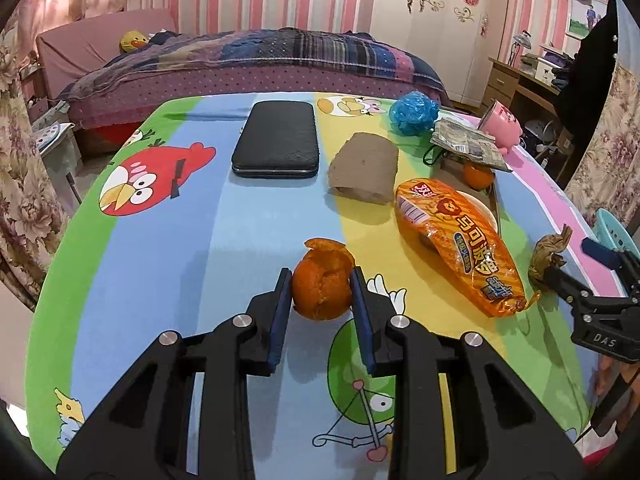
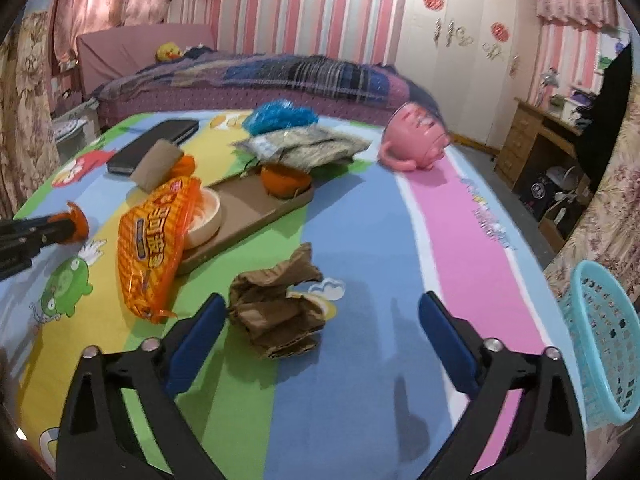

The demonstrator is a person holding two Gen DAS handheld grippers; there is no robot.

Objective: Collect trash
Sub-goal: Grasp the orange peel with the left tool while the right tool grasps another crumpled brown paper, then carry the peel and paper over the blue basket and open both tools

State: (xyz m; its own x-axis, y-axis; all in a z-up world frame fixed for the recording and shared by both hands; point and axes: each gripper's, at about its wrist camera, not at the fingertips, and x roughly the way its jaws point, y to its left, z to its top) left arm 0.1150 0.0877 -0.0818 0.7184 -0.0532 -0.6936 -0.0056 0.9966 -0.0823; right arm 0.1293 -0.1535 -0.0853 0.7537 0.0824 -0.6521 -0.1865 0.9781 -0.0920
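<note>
My left gripper is shut on a piece of orange peel resting on the cartoon tablecloth. In the right wrist view the same peel shows at the left gripper's tip. My right gripper is open around a crumpled brown paper, which lies close to its left finger with a wide gap to the right one. The left wrist view shows that paper at the right gripper's tips. An orange snack bag lies between the two grippers.
A turquoise basket hangs off the table's right edge. Further back lie a black case, a brown roll, a blue plastic bag, printed wrappers, a pink pig cup, and a tray bearing a white bowl and an orange.
</note>
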